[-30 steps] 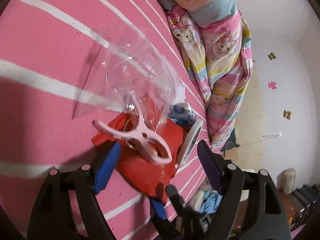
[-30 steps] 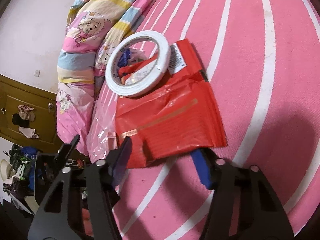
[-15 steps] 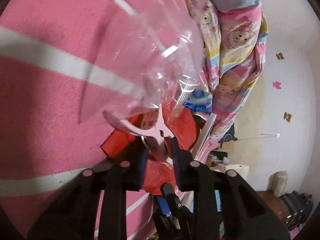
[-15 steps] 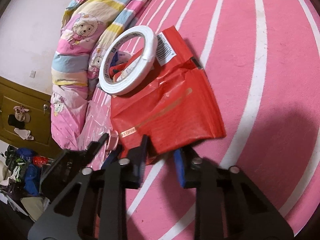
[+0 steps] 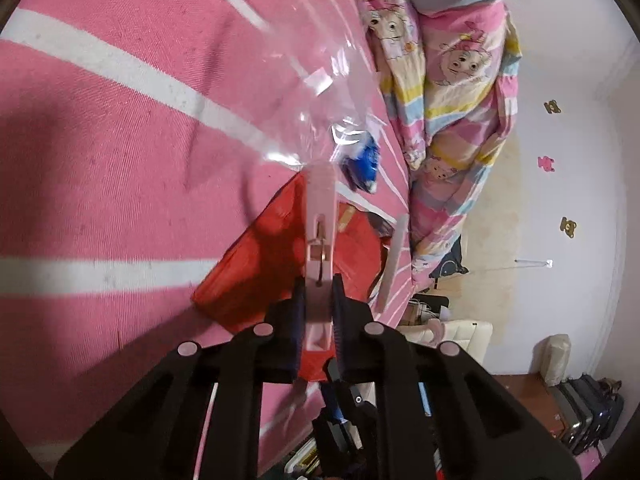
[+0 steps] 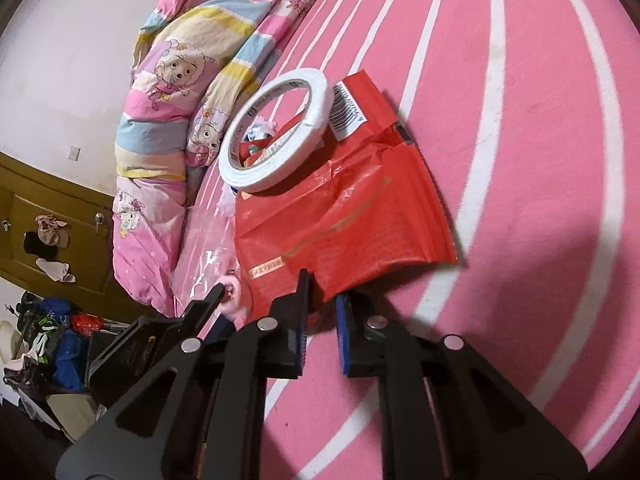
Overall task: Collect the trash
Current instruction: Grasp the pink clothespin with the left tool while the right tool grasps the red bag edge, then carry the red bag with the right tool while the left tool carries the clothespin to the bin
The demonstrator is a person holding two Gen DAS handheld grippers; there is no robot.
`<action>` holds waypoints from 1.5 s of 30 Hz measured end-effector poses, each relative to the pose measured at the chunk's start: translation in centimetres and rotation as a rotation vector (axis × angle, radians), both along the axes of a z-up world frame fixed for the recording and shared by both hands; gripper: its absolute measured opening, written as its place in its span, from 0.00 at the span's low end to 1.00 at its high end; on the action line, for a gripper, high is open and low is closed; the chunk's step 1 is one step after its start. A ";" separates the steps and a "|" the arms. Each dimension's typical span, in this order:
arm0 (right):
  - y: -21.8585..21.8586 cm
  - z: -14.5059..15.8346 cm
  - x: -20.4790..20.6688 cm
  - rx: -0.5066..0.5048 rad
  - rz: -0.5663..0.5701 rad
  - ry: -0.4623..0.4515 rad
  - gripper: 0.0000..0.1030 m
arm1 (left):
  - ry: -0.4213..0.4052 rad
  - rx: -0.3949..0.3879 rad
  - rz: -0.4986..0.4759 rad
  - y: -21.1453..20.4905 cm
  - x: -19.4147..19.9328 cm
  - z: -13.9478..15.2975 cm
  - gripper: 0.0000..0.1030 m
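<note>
Left tool [image 5: 316, 312] has its jaws closing, the dark pads pressed on either side of a pale pink plastic clothes peg [image 5: 319, 248] that stands up between them. That peg is clipped to the edge of a clear crinkled plastic bag [image 5: 296, 92], which hangs above the pink bed sheet with white stripes [image 5: 100, 152].

Right tool [image 6: 321, 312] also has its jaws closing, with the near corner of a flat red plastic packet [image 6: 352, 216] between its blue-faced fingertips; whether the pads already press on the packet I cannot tell. The packet lies on the sheet, its far end printed with a barcode. A white roll of tape [image 6: 276, 128] rests on that far end, tilted, with small scraps visible through its hole. A crumpled blue-and-white wrapper [image 5: 362, 162] lies just beyond the packet in the left view. A cartoon-printed pastel quilt [image 6: 180, 80] is bunched along the bed's edge, near the tape.
</note>
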State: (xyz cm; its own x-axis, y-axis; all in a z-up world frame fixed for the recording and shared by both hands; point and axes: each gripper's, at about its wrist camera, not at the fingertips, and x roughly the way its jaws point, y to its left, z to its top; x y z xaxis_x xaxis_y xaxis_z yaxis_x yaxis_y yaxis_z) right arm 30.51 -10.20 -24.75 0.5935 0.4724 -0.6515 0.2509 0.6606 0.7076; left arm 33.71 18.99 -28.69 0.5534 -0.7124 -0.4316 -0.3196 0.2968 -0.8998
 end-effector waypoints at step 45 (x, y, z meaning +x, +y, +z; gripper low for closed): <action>-11.4 16.2 -18.9 -0.304 0.031 -0.279 0.08 | -0.268 -0.012 -0.162 -12.4 -18.0 11.7 0.12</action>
